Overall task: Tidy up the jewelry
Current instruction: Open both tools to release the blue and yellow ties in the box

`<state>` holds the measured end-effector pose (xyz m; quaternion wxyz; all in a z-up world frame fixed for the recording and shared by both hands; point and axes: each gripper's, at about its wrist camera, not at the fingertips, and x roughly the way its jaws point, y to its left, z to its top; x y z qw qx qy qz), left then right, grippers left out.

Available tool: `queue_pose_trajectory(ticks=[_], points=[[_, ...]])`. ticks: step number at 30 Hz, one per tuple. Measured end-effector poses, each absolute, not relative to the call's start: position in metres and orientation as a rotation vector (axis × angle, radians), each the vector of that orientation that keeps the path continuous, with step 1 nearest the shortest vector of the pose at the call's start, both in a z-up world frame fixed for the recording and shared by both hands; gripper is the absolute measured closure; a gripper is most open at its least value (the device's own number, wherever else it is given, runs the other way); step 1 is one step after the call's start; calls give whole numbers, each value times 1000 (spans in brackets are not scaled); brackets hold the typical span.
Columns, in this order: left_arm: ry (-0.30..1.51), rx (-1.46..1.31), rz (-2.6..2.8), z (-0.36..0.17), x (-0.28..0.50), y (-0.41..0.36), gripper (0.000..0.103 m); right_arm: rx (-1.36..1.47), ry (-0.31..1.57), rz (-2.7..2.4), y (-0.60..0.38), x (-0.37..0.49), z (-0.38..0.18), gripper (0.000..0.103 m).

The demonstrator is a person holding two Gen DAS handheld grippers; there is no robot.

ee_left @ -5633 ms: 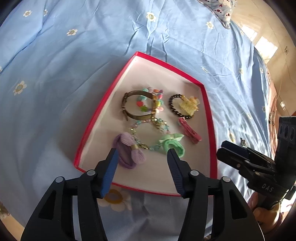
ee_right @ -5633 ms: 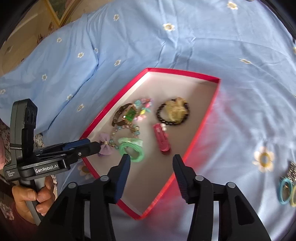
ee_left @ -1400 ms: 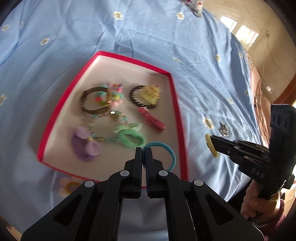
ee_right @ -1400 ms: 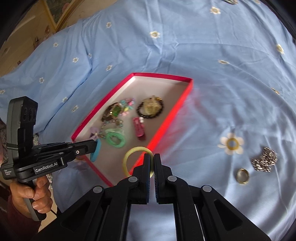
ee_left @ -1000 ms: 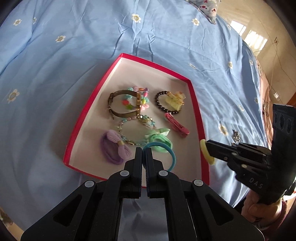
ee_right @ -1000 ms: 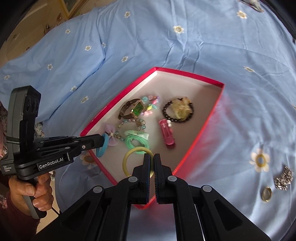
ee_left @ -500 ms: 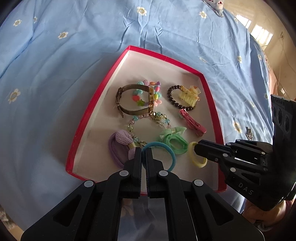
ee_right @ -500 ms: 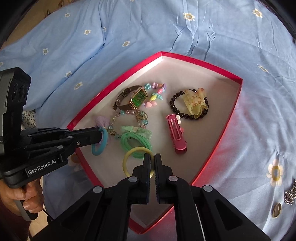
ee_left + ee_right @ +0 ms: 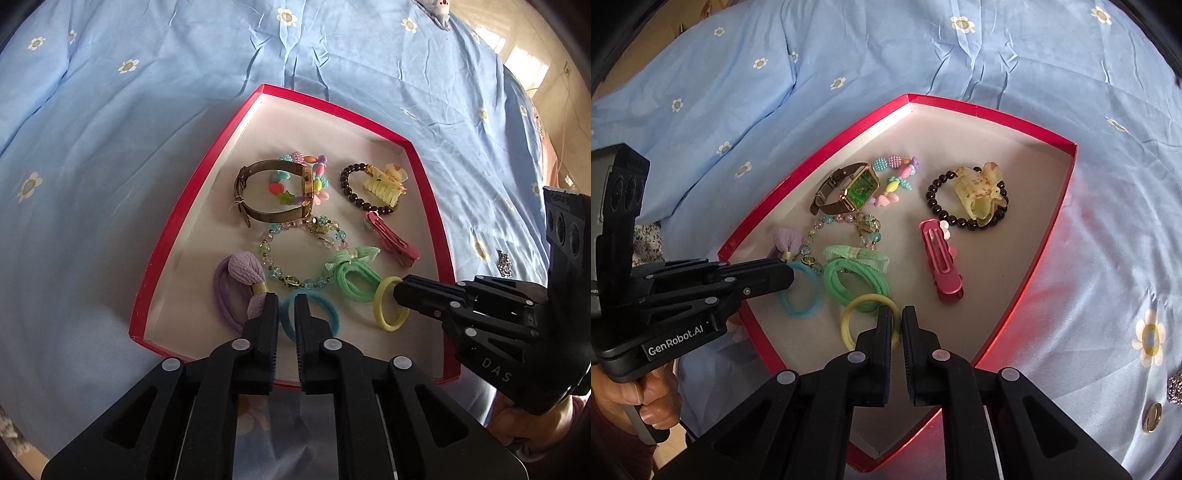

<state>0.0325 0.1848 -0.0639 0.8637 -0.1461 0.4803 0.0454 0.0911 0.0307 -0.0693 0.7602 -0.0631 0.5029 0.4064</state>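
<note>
The red tray [image 9: 184, 206] [image 9: 812, 173] with a pale floor lies on a blue flowered sheet. My left gripper [image 9: 286, 299] [image 9: 792, 273] is low over its near left part and its jaws are opening. The blue hair tie [image 9: 325, 310] [image 9: 801, 310] rests on the tray floor, one side of its band in the narrow gap between the jaws. My right gripper [image 9: 897, 312] [image 9: 397, 291] is over the near middle, jaws a little apart. The yellow hair tie [image 9: 849, 325] [image 9: 388, 321] lies on the floor with its right edge between them.
The tray also holds a green-faced watch [image 9: 857, 188], beaded bracelets, a purple tie [image 9: 240, 280], a green tie [image 9: 857, 280], a pink clip [image 9: 942, 266] and a black bead bracelet with a claw clip [image 9: 979, 195]. A gold ring [image 9: 1152, 417] and a sparkly piece [image 9: 504, 262] lie on the sheet.
Both grippers came over the tray and sank toward its floor with their ties. Their jaws, tight on the bands before, now show a gap, and both ties rest on the floor.
</note>
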Motion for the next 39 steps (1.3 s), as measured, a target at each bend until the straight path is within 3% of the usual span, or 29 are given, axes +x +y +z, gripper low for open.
queue_pose_trajectory(ticks=[4,8,14,22,26,32,39], points=[[1001,-310,104,-61,30,186,81,-114,1088,883,25,93,-64,92],[993,-312,107,-57,27,186,72,-89,1085,884,20,94,-61,72],[979,-311,117,-52,24,184,57,-67,1076,881,14,94,-57,64],[958,-316,125,-45,16,183,46,-21,1036,858,0,94,-48,54],[937,-324,134,-41,11,183,35,-6,1012,849,-6,91,-44,38],[885,-364,156,-36,-2,186,22,54,977,843,-20,90,-39,28],[848,-425,167,-40,-21,187,19,178,913,841,-46,83,-39,21]])
